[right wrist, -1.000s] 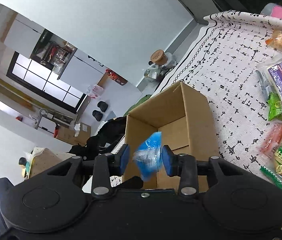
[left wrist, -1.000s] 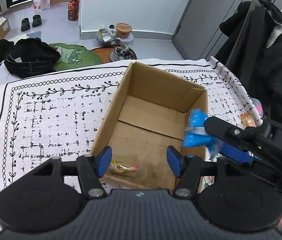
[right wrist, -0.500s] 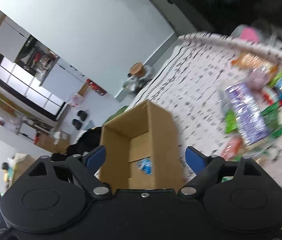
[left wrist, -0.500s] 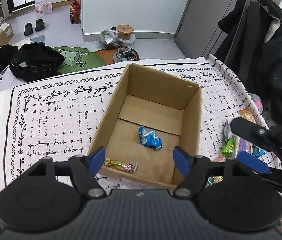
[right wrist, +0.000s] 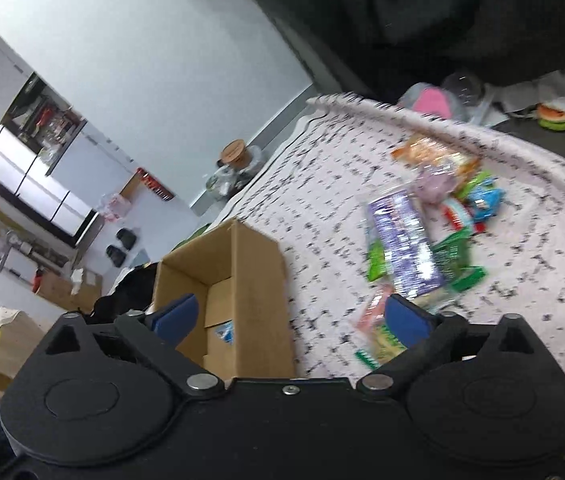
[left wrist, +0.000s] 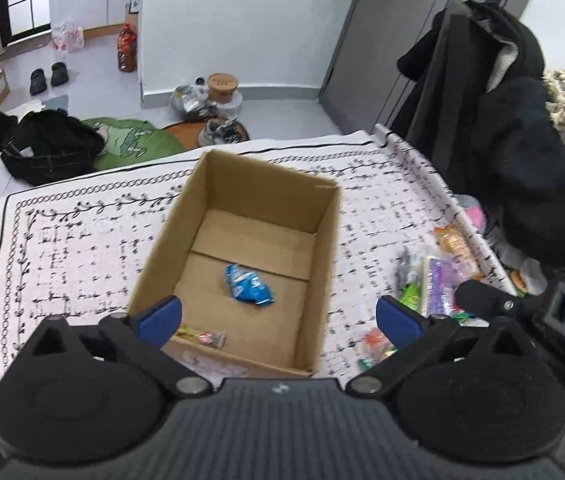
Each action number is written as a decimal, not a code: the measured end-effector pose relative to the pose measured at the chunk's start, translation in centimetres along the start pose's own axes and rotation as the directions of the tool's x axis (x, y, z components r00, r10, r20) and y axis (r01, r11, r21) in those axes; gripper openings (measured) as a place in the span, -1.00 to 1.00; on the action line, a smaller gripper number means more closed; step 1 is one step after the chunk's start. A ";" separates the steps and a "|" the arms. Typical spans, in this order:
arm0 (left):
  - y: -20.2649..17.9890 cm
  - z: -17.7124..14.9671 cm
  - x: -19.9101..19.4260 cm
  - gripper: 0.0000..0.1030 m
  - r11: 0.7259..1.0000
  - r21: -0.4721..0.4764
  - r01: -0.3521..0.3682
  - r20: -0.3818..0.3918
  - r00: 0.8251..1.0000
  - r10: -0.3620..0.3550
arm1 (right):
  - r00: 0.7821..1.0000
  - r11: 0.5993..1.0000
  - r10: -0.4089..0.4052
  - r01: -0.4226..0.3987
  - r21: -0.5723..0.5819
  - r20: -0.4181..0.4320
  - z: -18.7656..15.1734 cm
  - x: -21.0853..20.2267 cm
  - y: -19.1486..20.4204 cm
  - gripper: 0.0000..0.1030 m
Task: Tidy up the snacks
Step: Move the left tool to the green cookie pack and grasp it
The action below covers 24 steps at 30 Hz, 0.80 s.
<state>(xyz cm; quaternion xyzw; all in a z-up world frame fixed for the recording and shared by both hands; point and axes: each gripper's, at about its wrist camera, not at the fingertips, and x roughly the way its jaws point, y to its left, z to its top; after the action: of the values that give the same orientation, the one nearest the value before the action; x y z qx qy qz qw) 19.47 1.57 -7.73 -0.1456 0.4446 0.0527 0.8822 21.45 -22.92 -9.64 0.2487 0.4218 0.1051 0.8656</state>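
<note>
From the left wrist, we look down over our left gripper (left wrist: 278,316), its blue-padded jaws spread wide after just opening, nothing between them or touching them. It tilts steeply down over the near edge of an open brown cardboard box (left wrist: 324,248) standing on a white tablecloth printed with black marks (left wrist: 82,248). On the box floor lies a crumpled blue snack packet (left wrist: 248,285), and a small yellow and red wrapped sweet (left wrist: 202,336) rests against the near wall. To the right of the box a loose heap of bright snack packets (left wrist: 438,280) lies on the cloth, and there we see the black body of our right gripper (left wrist: 494,300) reaching over the heap's near side.

From the right wrist, the picture is blurred. Our right gripper (right wrist: 290,318) also stands wide, jaws having just opened, empty and clear of everything. It points down at a slant over the cloth (right wrist: 322,208), between the cardboard box (right wrist: 258,280) on the left and the snack heap (right wrist: 414,248) on the right. A corner of the blue packet (right wrist: 224,330) shows inside the box.
</note>
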 end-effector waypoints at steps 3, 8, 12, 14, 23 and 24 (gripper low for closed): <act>-0.9 -0.2 -0.2 1.00 1.000 0.012 0.024 0.003 1.000 -0.024 | 0.999 0.999 -0.030 0.029 0.020 0.024 -0.2 -0.8 -1.2 1.00; -2.6 -0.6 -0.4 1.00 0.998 0.036 0.049 0.005 0.999 -0.049 | 0.996 0.994 -0.080 0.078 0.070 0.025 -0.4 -1.3 -3.7 1.00; -3.7 -0.9 -0.4 1.00 0.998 0.035 0.055 0.002 0.999 -0.055 | 0.995 0.993 -0.083 0.079 0.090 0.046 -0.3 -2.3 -4.6 1.00; -4.2 -1.1 -0.5 1.00 0.998 0.037 0.059 0.006 0.998 -0.060 | 0.996 0.992 -0.077 0.071 0.106 0.047 -0.1 -2.6 -5.1 1.00; -6.2 -1.9 0.3 0.99 0.996 0.038 0.076 -0.018 0.997 -0.075 | 0.994 0.976 -0.106 0.097 0.197 0.036 0.5 -2.8 -7.5 0.98; -6.5 -2.1 0.4 0.99 0.996 0.039 0.080 -0.021 0.997 -0.079 | 0.994 0.973 -0.110 0.101 0.207 0.030 0.6 -2.6 -7.8 0.94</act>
<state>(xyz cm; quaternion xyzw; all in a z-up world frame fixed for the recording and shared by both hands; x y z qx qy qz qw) 19.60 -5.30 -7.86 -0.1462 0.4479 0.0075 0.8820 20.06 -30.78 -11.58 0.3160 0.4252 0.0097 0.8481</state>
